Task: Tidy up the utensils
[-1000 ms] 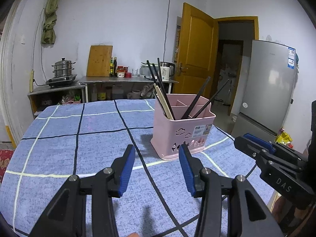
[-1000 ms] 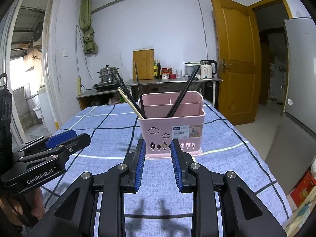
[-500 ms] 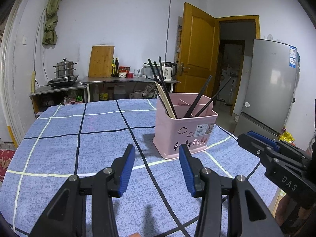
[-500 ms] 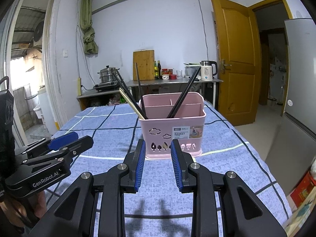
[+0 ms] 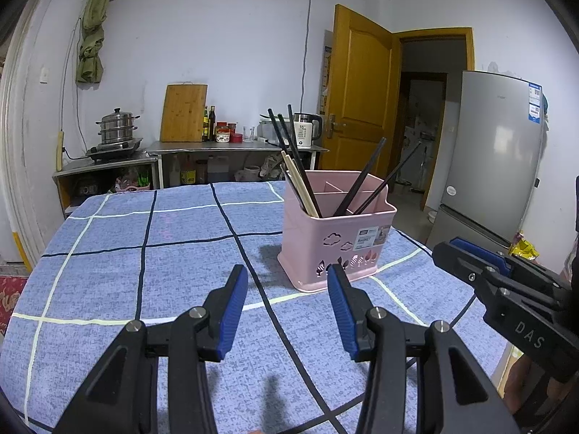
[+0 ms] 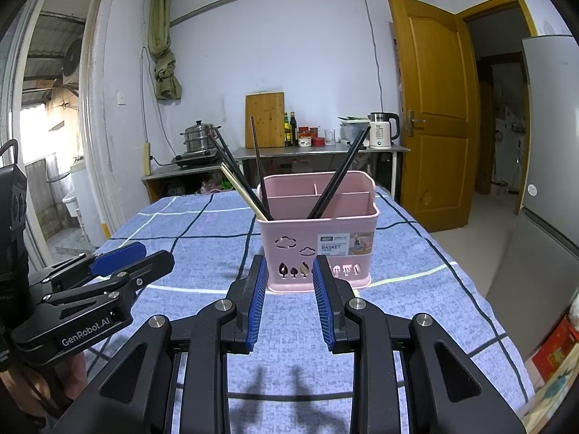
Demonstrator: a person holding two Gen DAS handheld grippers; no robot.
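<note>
Basket: pink plastic utensil basket (image 6: 318,238) standing upright on the table, inner dividers splitting it into compartments, white label on the near face, tree and cloud cut-outs low on it.
Chopsticks, left group: several black chopsticks (image 6: 231,166) plus a pale wooden pair (image 6: 240,191) lean out over the basket's left rim, all in the left end of the near compartment.
Chopsticks, right group: two black chopsticks (image 6: 342,171) lean the other way, toward the right; seen from the left wrist they splay apart (image 5: 362,181).
Table: blue tablecloth (image 5: 144,271) with dark and white grid lines; bare cloth around the basket.
Left gripper: (image 5: 287,282) empty, blue pads parted moderately wide, above the cloth, basket just ahead and to its right; also seen low left in the right wrist view (image 6: 137,256).
Right gripper: (image 6: 287,271) empty, jaws parted narrower than the left, lined up with the basket's near face, tips near its base but not touching; side-on at the right edge of the left wrist view (image 5: 456,249).
Person: part of a hand (image 6: 39,387) on the left gripper's handle.
Background: counter with cutting board (image 5: 183,113), steamer pot (image 5: 116,126), kettle (image 6: 383,130); wooden door (image 6: 430,108) ajar, fridge (image 5: 495,152) on the right.
</note>
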